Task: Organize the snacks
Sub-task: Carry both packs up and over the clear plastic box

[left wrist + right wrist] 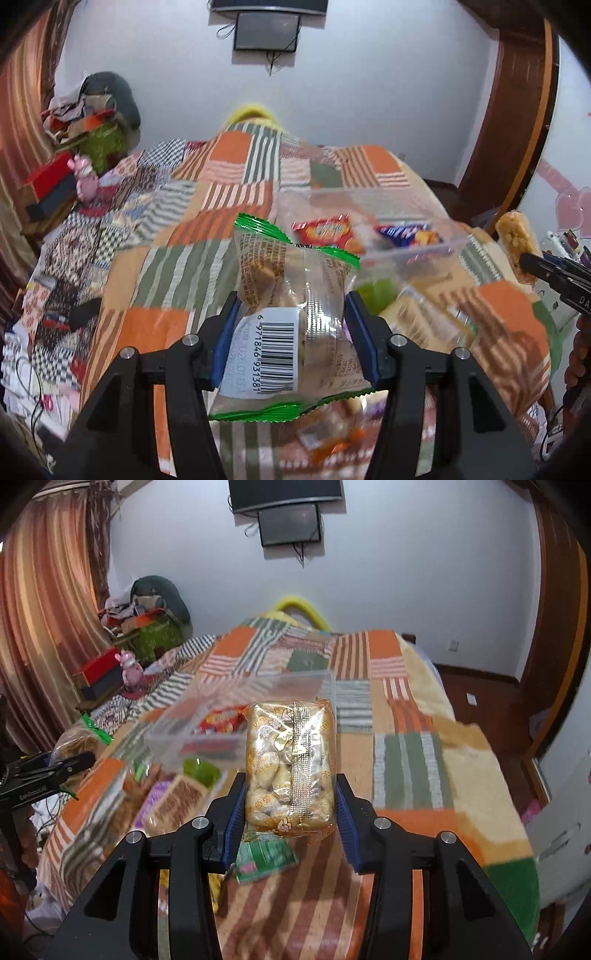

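Two tongs are working over a bed (406,716) covered by a patchwork blanket of orange, green and striped squares, and each is gripping one snack packet. The left tongs (291,332) are clamping a clear packet with green crimped ends (291,295), its white barcode label facing the camera and pale brown contents showing through the film; it is being held above the blanket, near the corner of a clear plastic container (424,247). The right tongs (290,801) are squeezing a golden-yellow packet (291,764) with a silvery seam running down its middle and small pale pieces inside; it is standing upright between the blue pads, lifted over the bed just right of the same container (177,734).

Inside the container two wrappers are lying side by side: a red-orange one (325,230) and a blue one (406,232). In the left wrist view the right tongs (528,264) are showing at the right edge with the yellow packet (515,240) in their tips.

Loose snacks are scattering over the blanket in front of the container, blurred: a tan patterned pack (177,801), something bright green (199,770), and a small green-and-pink sachet (264,860) lying under the right tongs. Their exact number cannot be told.

At the bed's far left a pink toy figure (131,672) is standing beside a red box (99,668). One dark screen (290,522) is hanging on the white wall.
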{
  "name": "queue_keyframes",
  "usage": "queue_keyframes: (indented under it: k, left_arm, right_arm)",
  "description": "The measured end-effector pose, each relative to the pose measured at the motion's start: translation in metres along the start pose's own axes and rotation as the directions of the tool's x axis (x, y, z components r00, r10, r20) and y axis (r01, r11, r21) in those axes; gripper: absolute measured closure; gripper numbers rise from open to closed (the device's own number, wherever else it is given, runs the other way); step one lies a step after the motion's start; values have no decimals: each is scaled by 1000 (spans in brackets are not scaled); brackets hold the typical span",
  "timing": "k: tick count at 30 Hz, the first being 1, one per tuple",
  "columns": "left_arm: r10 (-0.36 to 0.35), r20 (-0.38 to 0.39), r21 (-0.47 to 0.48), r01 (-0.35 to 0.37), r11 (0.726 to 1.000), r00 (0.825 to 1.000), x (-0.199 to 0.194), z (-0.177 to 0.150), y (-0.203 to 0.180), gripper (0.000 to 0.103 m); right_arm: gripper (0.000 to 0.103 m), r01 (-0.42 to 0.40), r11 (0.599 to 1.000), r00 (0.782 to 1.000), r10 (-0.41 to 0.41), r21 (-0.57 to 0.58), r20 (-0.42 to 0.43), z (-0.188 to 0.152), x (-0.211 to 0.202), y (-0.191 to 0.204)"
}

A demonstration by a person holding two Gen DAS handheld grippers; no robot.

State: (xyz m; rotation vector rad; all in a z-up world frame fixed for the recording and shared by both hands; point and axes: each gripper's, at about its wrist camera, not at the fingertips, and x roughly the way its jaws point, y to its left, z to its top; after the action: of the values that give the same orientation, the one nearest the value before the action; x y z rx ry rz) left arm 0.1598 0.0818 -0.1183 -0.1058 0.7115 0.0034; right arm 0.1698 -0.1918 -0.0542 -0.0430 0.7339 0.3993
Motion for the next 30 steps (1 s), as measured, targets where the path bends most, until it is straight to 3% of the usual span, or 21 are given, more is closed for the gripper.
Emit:
queue_keyframes:
  k: [9,15,30]
  left_arm:
    - [-40,35,16,40,999,999,30,46,-20,48]
    - [-41,17,39,41,998,999,64,63,-31,48]
    - [-78,-120,34,82,996,990,147,77,-39,47]
  right_arm:
    - [62,-16,999,998,18,-37,56,34,23,10]
    - [62,-37,998,998,40,-50,47,52,54,19]
    - [62,-63,991,991,49,-117,-123,56,138,38]
